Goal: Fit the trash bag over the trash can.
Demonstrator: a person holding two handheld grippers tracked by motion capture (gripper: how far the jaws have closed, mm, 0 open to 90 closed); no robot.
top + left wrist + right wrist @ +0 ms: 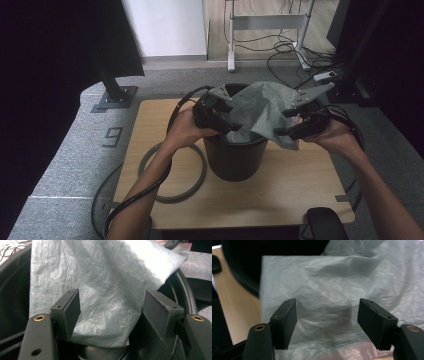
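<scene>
The left gripper (220,111) sits just left of centre in the high view, at the near-left rim of the black bin (235,160), and its own view shows its jaws spread wide with the crumpled grey bag (100,290) hanging between and behind them, nothing pinched. Over to the right gripper (295,125), right of centre in the high view at the bin's right rim: its jaws are spread too, and in its own view the grey bag (342,290) fills the gap behind them, not clamped by either pad. The bag (260,107) bunches up out of the bin's mouth between the two grippers, one flap drooping over the right rim. The bin stands at the middle of the wooden table (290,195). A grey ring (172,195) lies flat on the table at lower left, just beside the bin's base.
</scene>
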